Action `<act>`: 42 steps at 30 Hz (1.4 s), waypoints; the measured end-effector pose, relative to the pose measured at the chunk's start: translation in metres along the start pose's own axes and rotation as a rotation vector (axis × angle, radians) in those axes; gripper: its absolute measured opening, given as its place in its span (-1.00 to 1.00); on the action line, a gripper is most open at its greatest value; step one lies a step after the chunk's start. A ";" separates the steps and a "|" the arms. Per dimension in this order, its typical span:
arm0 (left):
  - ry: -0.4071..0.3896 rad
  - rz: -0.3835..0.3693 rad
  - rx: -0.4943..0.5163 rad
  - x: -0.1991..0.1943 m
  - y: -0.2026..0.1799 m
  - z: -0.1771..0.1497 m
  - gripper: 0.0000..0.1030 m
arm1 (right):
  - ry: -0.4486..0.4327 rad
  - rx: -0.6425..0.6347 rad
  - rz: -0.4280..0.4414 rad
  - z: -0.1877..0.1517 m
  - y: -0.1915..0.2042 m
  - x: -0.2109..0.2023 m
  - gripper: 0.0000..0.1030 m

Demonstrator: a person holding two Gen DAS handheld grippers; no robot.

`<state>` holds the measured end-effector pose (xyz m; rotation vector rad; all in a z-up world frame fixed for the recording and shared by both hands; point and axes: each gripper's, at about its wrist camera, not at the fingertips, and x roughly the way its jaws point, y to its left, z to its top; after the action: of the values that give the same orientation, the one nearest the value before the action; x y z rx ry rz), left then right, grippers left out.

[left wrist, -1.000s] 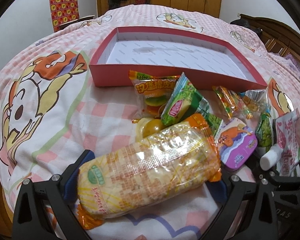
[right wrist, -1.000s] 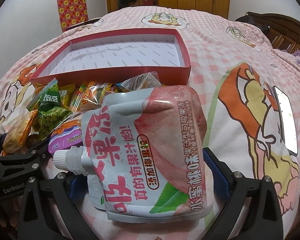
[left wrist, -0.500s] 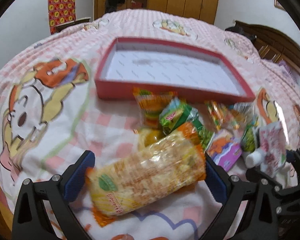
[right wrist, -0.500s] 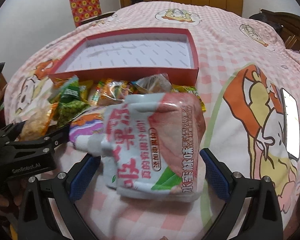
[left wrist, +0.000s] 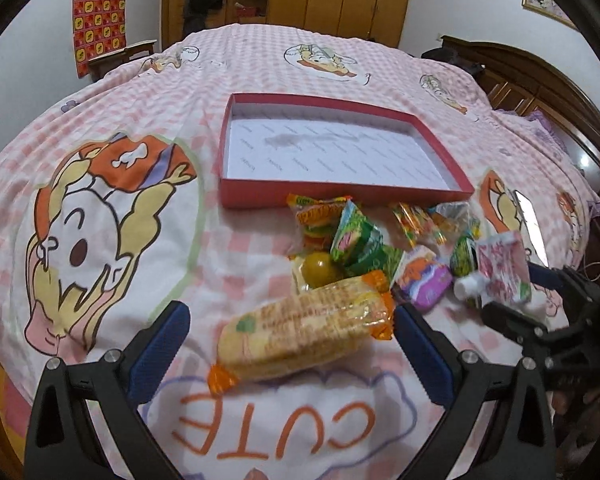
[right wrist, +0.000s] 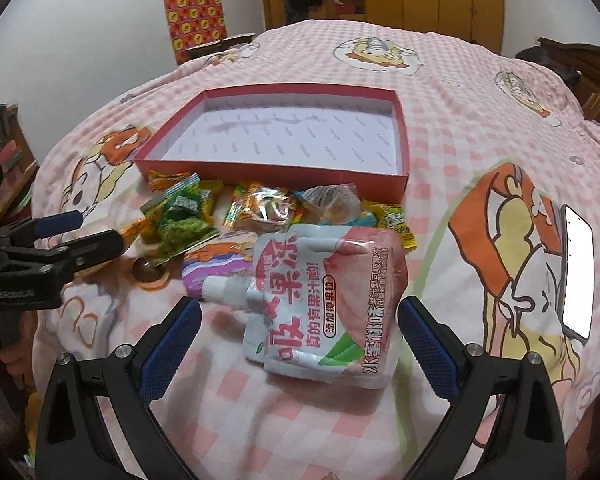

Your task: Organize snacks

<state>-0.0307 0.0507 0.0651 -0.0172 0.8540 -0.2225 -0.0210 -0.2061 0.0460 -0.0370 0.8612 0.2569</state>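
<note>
A clear pack of yellow crackers (left wrist: 304, 332) with orange ends lies on the bedspread between the fingers of my left gripper (left wrist: 290, 312), which is open and stands off from it. A white and pink fruit-jelly pouch (right wrist: 332, 300) with a white spout lies between the fingers of my right gripper (right wrist: 300, 308), also open. Beyond both lies a heap of small snacks: a green pack (left wrist: 356, 236), an orange gummy pack (left wrist: 320, 216), a purple jelly cup (left wrist: 424, 280). Behind the heap sits an empty red box (left wrist: 340, 196), white inside.
Everything rests on a soft pink checked bedspread (left wrist: 240, 264) with cartoon prints. A phone (right wrist: 576, 268) with a lit screen lies to the right of the pouch. A dark wooden headboard (left wrist: 540, 76) stands at the far right. Wardrobes line the back wall.
Both grippers have risen and drawn back from the bed, so the cracker pack and the pouch look smaller and farther off. The jaws have stayed wide.
</note>
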 end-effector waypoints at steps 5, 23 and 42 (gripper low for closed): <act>0.016 -0.001 0.010 -0.001 0.001 -0.007 0.99 | 0.008 0.007 0.021 -0.005 -0.002 -0.004 0.95; -0.005 -0.138 -0.079 -0.012 0.005 -0.014 0.82 | 0.000 -0.004 0.044 -0.009 0.001 -0.011 0.95; 0.074 -0.067 -0.136 0.013 0.006 -0.015 0.76 | 0.002 0.002 0.134 -0.010 0.004 -0.017 0.95</act>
<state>-0.0323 0.0545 0.0447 -0.1655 0.9418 -0.2291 -0.0403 -0.2068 0.0525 0.0222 0.8675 0.3815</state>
